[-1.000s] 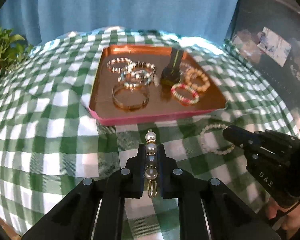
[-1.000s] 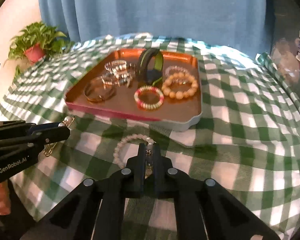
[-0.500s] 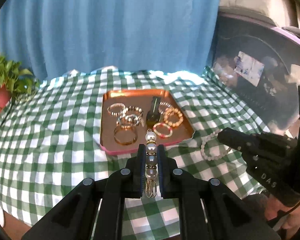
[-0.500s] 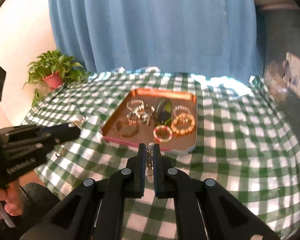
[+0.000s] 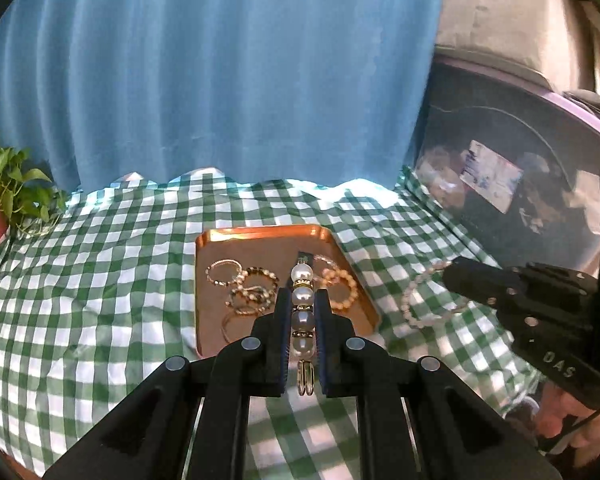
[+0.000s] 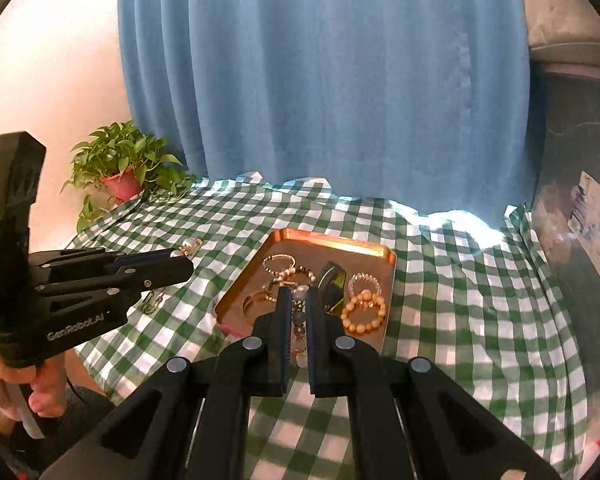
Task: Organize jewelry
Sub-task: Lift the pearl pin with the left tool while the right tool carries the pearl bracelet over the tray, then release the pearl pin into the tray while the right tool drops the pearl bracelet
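Both grippers hang above the bench (image 5: 100, 280), draped in green checked cloth, each angled down toward the copper tray (image 6: 384, 258) of bangles and beaded rings. Left gripper (image 5: 302, 312) pinches a pearl bracelet (image 5: 302, 276) lengthwise. Right gripper (image 6: 296, 312) pinches a beaded bracelet (image 6: 300, 330); only the left view shows its loop (image 5: 420, 300) dangling.

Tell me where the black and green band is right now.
In the right wrist view, the black and green band stands on edge in the copper tray, between the gold bracelets on its left and the tan bead bracelet on its right.
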{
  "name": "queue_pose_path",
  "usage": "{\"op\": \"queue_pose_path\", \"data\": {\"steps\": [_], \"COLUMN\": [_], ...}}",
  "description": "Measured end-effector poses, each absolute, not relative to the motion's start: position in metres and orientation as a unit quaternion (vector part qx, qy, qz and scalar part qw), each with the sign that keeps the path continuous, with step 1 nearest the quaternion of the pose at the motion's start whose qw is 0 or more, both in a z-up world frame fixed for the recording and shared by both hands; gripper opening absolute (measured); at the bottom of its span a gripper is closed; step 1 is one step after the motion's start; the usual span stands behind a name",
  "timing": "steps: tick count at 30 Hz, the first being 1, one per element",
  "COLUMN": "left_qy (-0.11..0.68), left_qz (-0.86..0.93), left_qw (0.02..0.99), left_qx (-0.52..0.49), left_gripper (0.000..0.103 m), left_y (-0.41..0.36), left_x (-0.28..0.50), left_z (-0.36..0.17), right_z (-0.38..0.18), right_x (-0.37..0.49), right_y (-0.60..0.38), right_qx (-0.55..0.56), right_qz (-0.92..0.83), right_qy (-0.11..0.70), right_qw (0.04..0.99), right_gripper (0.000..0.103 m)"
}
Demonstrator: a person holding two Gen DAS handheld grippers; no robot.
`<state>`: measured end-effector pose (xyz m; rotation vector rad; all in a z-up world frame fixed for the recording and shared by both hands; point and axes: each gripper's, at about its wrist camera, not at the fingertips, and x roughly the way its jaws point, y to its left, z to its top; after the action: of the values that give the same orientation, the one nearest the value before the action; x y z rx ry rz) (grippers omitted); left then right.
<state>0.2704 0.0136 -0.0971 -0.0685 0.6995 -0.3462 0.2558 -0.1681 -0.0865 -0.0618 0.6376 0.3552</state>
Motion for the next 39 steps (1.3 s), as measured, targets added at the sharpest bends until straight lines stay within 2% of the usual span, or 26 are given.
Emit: {"op": "queue_pose_path", "data": {"steps": [11,23,30,39], "left_qy": [0.382,0.408,0.412,0.456], "left_qz": [-0.175,-0.143,-0.138,-0.132], "left_qw": [0.906,0.902,0.9,0.88], "left_qx": [-0.055,-0.025,-0.022,-0.021], "left_gripper": [0.011,0.011,0.011,0.011], "left_y": [0.016,-0.01,-0.019,-0.023], "left_x": [0.368,0.476,0.509,0.535], "left_z": [-0.156,-0.216,-0.24,-0.268], "right_z": [-0.127,-0.181,-0.208,-0.241], "right_x": [0.339,0.447,0.493,0.528], "right_y": [-0.173,-0.17,-0.172,-0.178], "right_qx": [-0.026,-0.033,-0.014,0.002], "right_qz": [0.172,0.151,0.139,0.118], "right_qy": [0.337,0.362,0.371,0.407], "right_qw": [0.925,0.919,0.918,0.906], "right_gripper": [0.005,0.005,0.005,0.006]}}
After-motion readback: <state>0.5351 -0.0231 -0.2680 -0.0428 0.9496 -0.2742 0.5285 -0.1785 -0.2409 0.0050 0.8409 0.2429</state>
